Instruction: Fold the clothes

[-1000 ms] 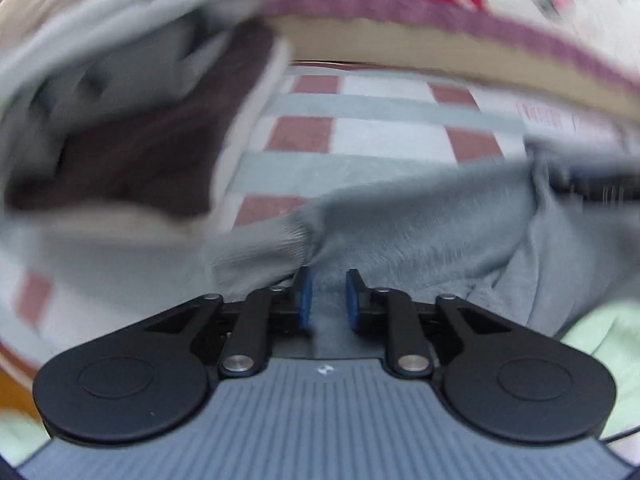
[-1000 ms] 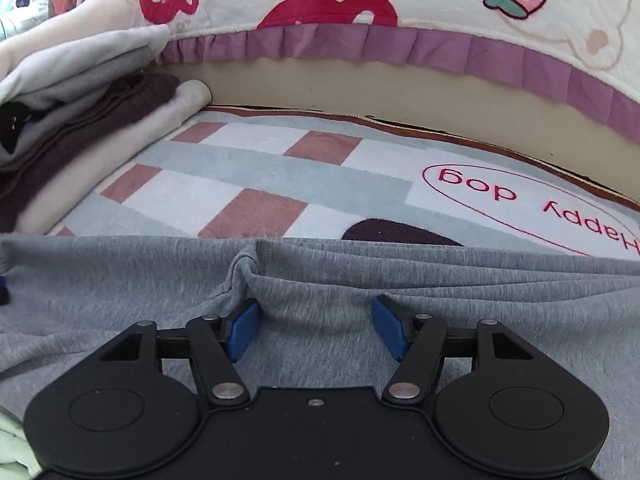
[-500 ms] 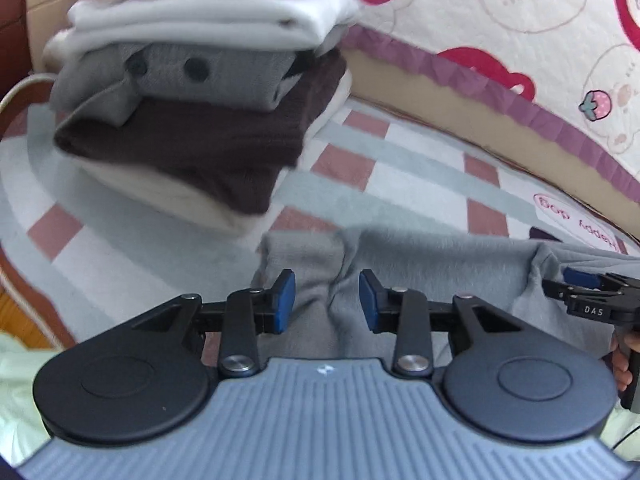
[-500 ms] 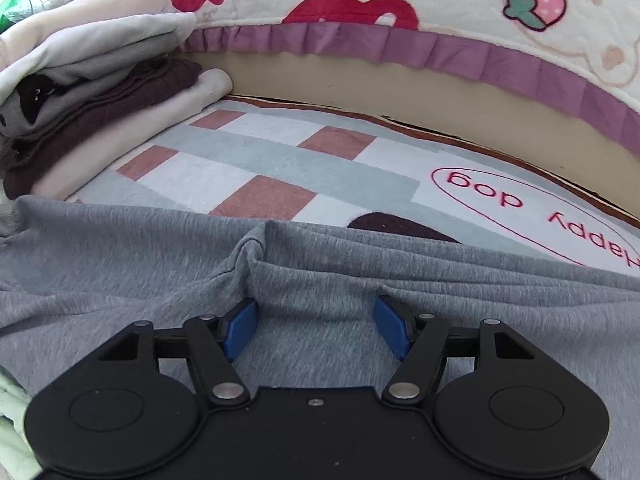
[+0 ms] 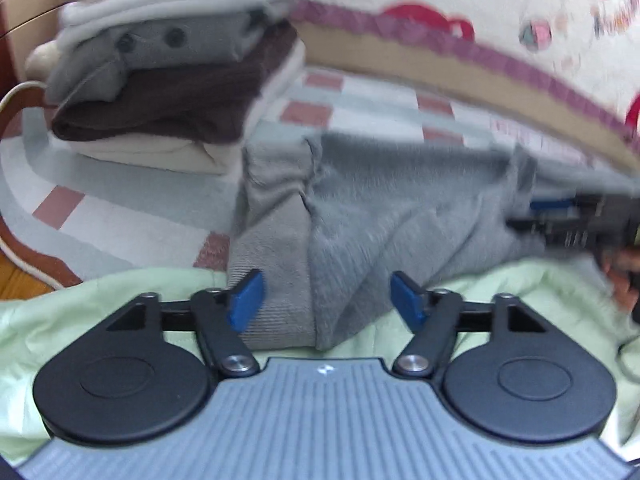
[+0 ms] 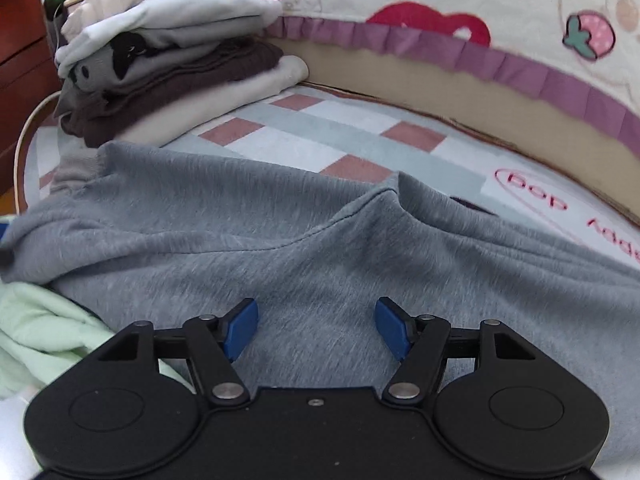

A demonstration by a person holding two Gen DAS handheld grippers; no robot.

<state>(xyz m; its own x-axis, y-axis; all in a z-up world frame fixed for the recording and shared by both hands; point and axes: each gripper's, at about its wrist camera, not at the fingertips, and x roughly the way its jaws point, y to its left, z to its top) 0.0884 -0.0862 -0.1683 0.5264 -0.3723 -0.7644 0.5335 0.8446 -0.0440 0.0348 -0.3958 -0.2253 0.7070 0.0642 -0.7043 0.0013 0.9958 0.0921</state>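
Note:
A grey sweatshirt [image 5: 380,208] lies spread over the checked rug, its ribbed hem [image 5: 272,280] toward me. My left gripper [image 5: 326,300] hovers over that hem with its jaws opening; the cloth lies under the gap and the pads do not press on it. In the right wrist view the same sweatshirt [image 6: 280,248] fills the foreground, with a raised crease in its middle. My right gripper [image 6: 316,328] stands open just above it, holding nothing. At the right edge of the left wrist view, the right gripper [image 5: 560,216] shows blurred, with a hand behind it.
A stack of folded clothes [image 5: 172,92] stands at the back left on the rug [image 6: 320,136], also the stack [image 6: 172,68] in the right view. Pale green cloth [image 5: 100,300] lies in front. A bed with a purple ruffle [image 6: 480,64] bounds the far side.
My left gripper has let go of the grey hem, spread its jaws wide and drawn back over the green cloth. My right gripper has backed off a little, staying open.

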